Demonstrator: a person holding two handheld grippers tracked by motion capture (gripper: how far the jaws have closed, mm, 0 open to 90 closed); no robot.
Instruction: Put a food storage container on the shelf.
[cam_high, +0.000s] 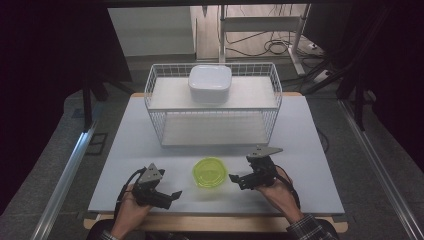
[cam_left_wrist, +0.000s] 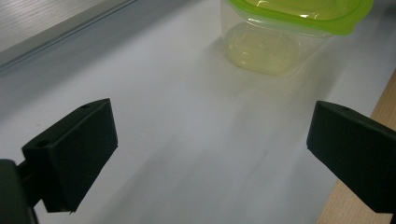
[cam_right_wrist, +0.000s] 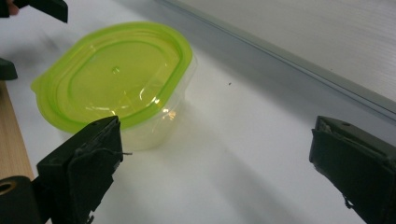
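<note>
**Container not yet taken – both tongs wait beside it**

The work is at its very beginning, as far as I can judge. The small clear container with the green lid (cam_high: 210, 173) stands on the white table (cam_high: 310, 150), near the front edge and between the two hands. Its lid is on and looks properly seated; inside I see nothing, though the plastic is a little cloudy.

The left tongs (cam_high: 175, 194) rest low at the front left of the table, pointing toward the container but apart from it. In the left gripper view the two black jaws stand wide apart with only bare table between them, and the container (cam_left_wrist: 280, 42) sits ahead, beyond the tips. These tongs hold nothing.

The right tongs (cam_high: 234, 177) are closer – just beside the right side of the container, but I see no contact. In the right gripper view the jaws are also spread wide and empty; the container (cam_right_wrist: 116, 88) lies ahead and toward the left jaw, not between the two.

Behind stands a white wire rack (cam_high: 214, 102) with two shelves. A white lidded box (cam_high: 210, 82) already sits on the upper shelf, while the lower shelf is bare. It seems likely that the green-lidded container should go into this rack, but this is only my guess.

So nothing is done with the container yet: it is not gripped, not lifted, not moved to any place. What is left is everything – to bring the jaws around it, close them, lift, carry and set it down.
</note>
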